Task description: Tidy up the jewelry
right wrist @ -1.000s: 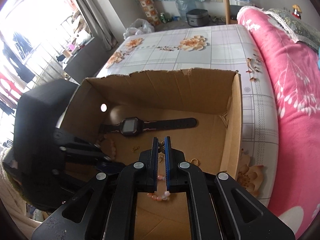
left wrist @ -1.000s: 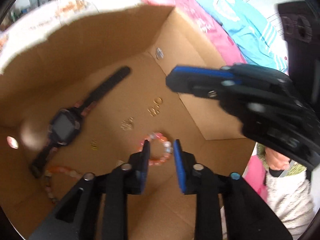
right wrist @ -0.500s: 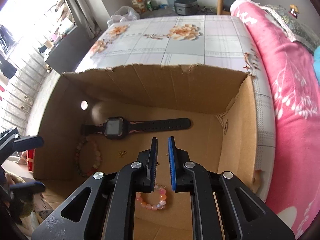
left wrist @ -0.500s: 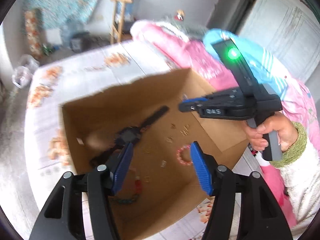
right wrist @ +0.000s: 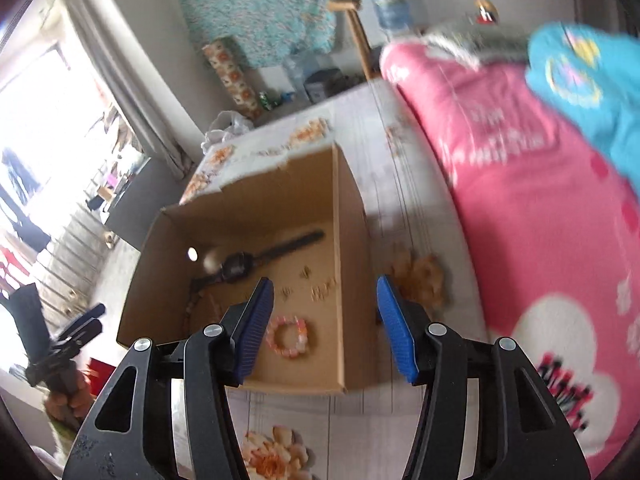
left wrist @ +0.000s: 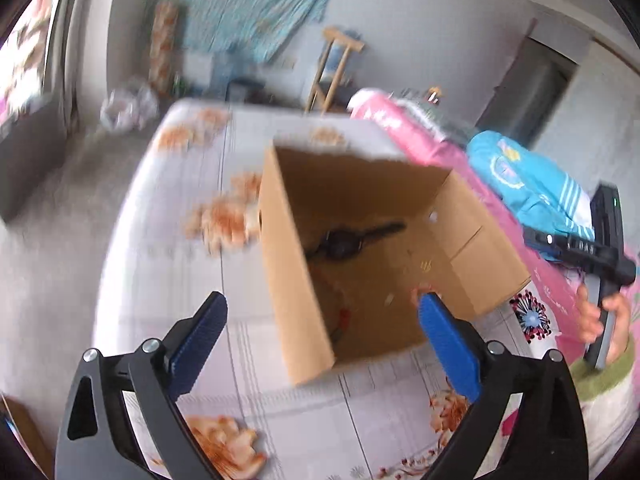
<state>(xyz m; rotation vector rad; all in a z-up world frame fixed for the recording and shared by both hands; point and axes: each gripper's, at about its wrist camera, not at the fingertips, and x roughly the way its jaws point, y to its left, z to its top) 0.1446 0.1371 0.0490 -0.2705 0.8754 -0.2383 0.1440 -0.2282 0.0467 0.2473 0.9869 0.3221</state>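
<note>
An open cardboard box stands on a flowered bedsheet. On its floor lie a black watch, a pink bead bracelet, a darker bead bracelet by the left wall and small gold pieces. My left gripper hangs above and in front of the box, its jaws opening wide with nothing between them. My right gripper is also above the box's near right corner, jaws opening and empty. The right gripper shows at the right edge of the left wrist view, in a hand.
A pink blanket and a blue garment lie to the right of the box. The bedsheet spreads left and in front of it. A wooden stand and a plastic bag sit beyond the bed.
Both grippers have pulled back up out of the box and opened. The pink bracelet, near the right jaws a second ago, now lies free on the box floor.
</note>
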